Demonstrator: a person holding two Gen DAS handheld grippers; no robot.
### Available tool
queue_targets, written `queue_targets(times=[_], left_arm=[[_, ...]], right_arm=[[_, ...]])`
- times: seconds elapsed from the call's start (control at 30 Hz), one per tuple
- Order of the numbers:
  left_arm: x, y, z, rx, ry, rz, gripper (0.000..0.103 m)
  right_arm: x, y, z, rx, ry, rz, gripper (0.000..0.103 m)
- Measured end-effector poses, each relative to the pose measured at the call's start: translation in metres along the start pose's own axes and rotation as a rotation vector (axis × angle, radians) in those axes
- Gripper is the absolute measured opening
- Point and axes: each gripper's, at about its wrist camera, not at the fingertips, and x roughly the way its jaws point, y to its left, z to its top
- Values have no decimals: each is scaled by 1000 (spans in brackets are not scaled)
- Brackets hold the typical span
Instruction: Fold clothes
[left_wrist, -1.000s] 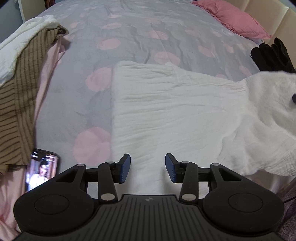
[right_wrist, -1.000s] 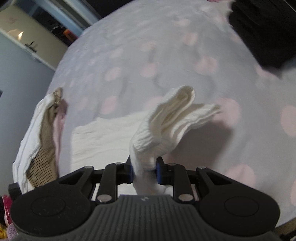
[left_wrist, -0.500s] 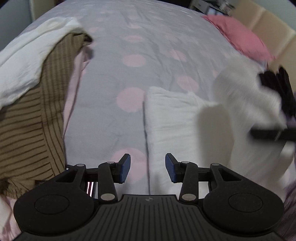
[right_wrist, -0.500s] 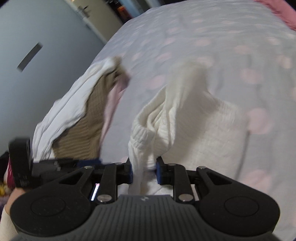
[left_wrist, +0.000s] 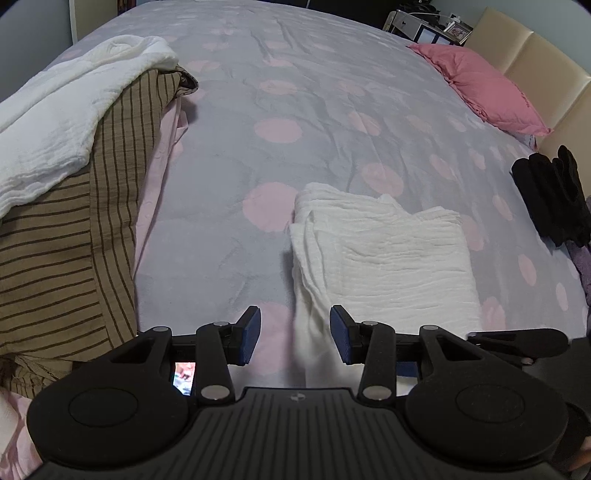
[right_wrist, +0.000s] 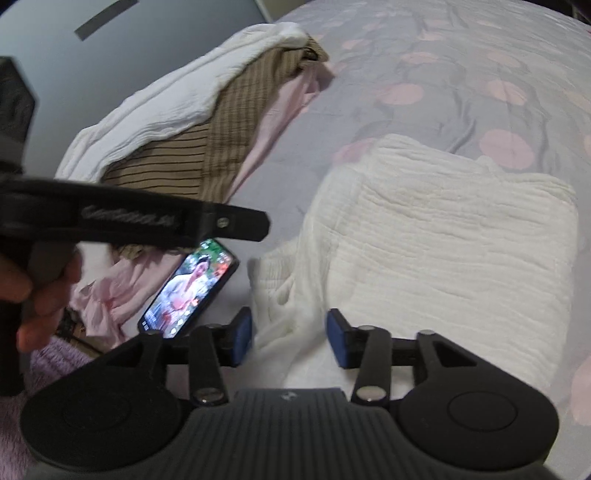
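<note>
White crinkled cotton garment (right_wrist: 436, 236) lies folded over on the dotted grey bedspread (left_wrist: 303, 110); right gripper (right_wrist: 290, 341) is opening, releasing its edge; left gripper (left_wrist: 295, 339) hangs spread, empty; next, likely smoothing or another fold.

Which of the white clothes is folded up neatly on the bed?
The white garment lying alone in front of the grippers is folded. The other white cloth is draped loosely on top of the striped pile at the left.

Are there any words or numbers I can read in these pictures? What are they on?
Raised lettering on the left gripper's black arm: too blurred to read.
Small emblem on the right gripper's ribbed body: a mark, no letters.
Phone screen: a picture and tiny icons, no readable text.
Pink pillow: faint marks near its edge, too small to read.
</note>
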Motion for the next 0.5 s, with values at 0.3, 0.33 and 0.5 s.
queue_targets(times=[0.3,0.33,0.5], left_arm=[[16,2,-20,-61,67,-44,51],[19,3,-24,-76,80,-53,51],[35,4,-39,-151,147,-117,54]], right_arm=[[-67,-15,-31,-98,-138,-99,64],[-72,-19,-36,-109,-143,-114,66],[-86,-31,-64,-171,-155,-146,69]])
